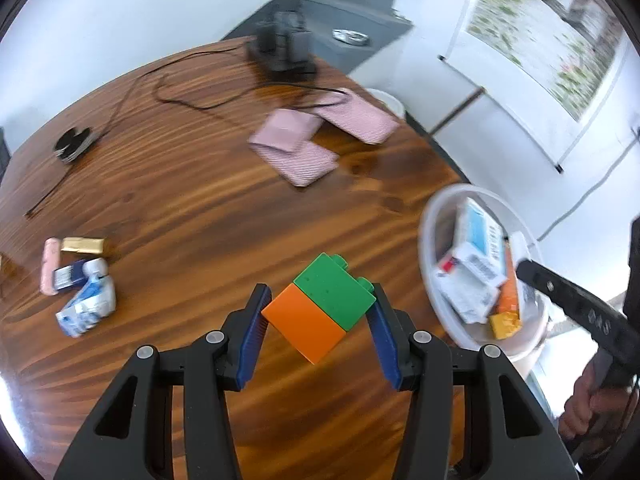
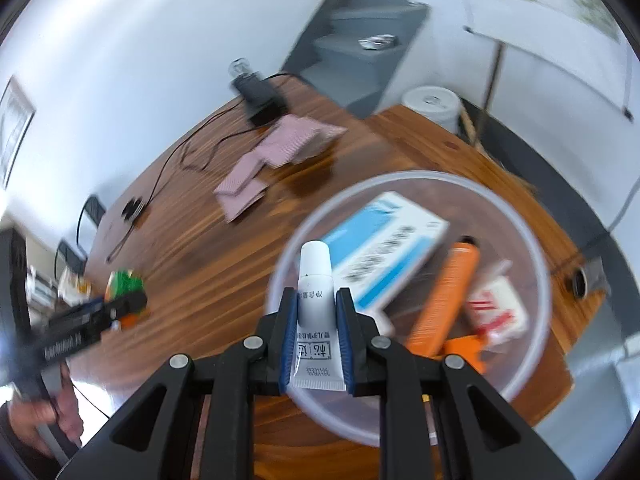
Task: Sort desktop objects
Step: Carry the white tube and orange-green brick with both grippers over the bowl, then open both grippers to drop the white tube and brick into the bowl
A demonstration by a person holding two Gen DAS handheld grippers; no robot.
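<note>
My left gripper [image 1: 318, 300] is shut on a toy block stack, orange below and green above [image 1: 320, 310], held above the wooden table [image 1: 180, 200]. My right gripper [image 2: 316, 300] is shut on a white ointment tube [image 2: 316, 304] and holds it over the near rim of a clear plastic bowl [image 2: 536, 240]. The bowl holds a blue-and-white medicine box [image 2: 384, 248], an orange tube [image 2: 448, 296] and a red-and-white packet [image 2: 500, 312]. In the left wrist view the bowl [image 1: 436, 216] is at the right. In the right wrist view the left gripper with the blocks [image 2: 124, 284] is at the left.
Small packets and a crumpled blue-white pack [image 1: 86, 304] lie at the table's left. Pink striped cloth [image 1: 300, 144] lies mid-table. A black device with cables [image 1: 284, 48] and a dark clip [image 1: 74, 144] sit at the far side. A white bin [image 2: 432, 104] stands beyond the table edge.
</note>
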